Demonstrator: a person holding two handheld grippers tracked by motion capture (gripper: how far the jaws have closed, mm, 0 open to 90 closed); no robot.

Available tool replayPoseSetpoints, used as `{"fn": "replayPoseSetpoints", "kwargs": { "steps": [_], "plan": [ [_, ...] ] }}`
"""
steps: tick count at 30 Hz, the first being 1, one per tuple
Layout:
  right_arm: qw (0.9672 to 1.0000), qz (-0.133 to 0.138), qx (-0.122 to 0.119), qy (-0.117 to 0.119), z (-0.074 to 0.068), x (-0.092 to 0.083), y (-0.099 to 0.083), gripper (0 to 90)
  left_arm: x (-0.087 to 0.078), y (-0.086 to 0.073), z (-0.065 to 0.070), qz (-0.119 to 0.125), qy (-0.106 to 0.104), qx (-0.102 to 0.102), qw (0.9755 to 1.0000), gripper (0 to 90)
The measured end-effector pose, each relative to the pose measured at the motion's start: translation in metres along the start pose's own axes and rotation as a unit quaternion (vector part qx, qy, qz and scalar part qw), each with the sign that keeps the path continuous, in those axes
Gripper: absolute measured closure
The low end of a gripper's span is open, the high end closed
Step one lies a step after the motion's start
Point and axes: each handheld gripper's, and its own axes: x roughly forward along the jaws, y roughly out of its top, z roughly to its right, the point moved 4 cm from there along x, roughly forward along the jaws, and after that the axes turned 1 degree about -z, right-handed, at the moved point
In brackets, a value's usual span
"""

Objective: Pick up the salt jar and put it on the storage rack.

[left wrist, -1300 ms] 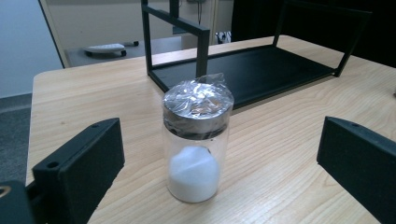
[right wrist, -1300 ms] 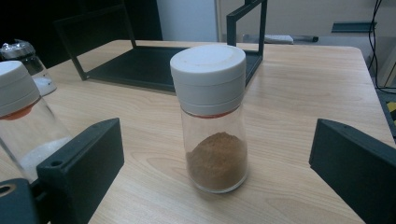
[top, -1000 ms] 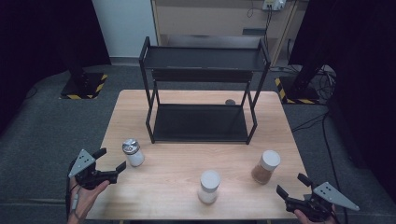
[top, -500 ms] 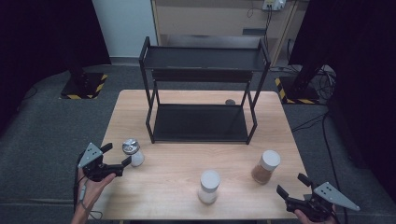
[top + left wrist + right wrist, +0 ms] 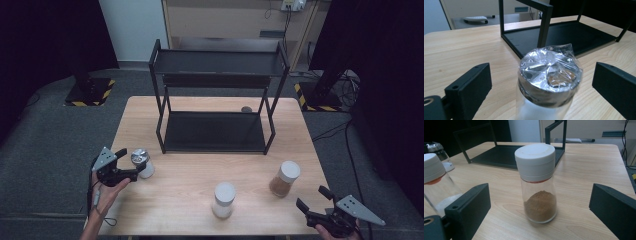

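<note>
**Jaws Bracket Two Jars at the Bench's Near Edge**

On the left side of the bench (image 5: 190, 205), the left gripper (image 5: 131, 163) stands with its jaws spread wide around a foil-capped jar (image 5: 141, 162), whose crinkled plastic-wrapped lid (image 5: 550, 72) sits between them in the left gripper view. Neither jaw touches the glass; the jar appears centred in the gap, slightly nearer the camera than the jaw tips. The step in hand looks like the approach to a grasp. The next move calls for closing evenly on the jar's body below the lid, since the slick wrap above would likely slip.

At the near right corner, the right gripper (image 5: 312, 198) also holds its jaws open, aimed at a brown-spice jar (image 5: 537, 182) with a white cap. That jar stands upright ahead of the jaws, apart from them, so a short advance would be needed before any grip. A white-capped jar (image 5: 223, 199) holding pale powder stands between the two, near the front edge. Behind all three, the black two-tier rack (image 5: 217, 97) stands with both shelves bare, probably where the jars are headed.
</note>
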Motion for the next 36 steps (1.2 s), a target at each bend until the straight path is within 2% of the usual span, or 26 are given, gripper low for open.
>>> {"fn": "replayPoseSetpoints", "kwargs": {
  "steps": [7,12,17,19,21,25,36],
  "plan": [
    [1.0,0.001,0.0,0.0,0.0,0.0,0.0,4.3,0.012,-0.002,-0.001,0.0,-0.003,-0.004,1.0,3.0],
    [1.0,0.002,0.001,0.0,0.0,0.0,0.0,4.3,0.017,-0.005,-0.001,0.002,-0.004,0.0,1.0,7.7],
    [1.0,0.001,-0.003,0.001,0.0,0.0,0.0,4.3,0.019,-0.009,0.0,0.013,-0.006,-0.002,0.9999,17.6],
    [1.0,0.001,-0.003,0.002,0.0,0.0,0.0,4.4,0.02,-0.01,0.0,0.015,-0.009,-0.002,0.9998,19.0],
    [1.0,0.002,0.0,0.001,0.0,0.0,0.0,4.3,0.02,-0.012,0.0,0.021,-0.011,0.002,0.9997,25.8],
    [1.0,0.001,-0.001,0.003,0.0,0.0,0.0,4.5,0.02,-0.013,0.001,0.026,-0.013,0.009,0.9995,31.3],
    [1.0,0.0,-0.002,0.003,0.0,0.0,0.0,4.2,0.018,-0.012,0.005,0.024,-0.006,0.012,0.9996,32.7]
  ]
}}
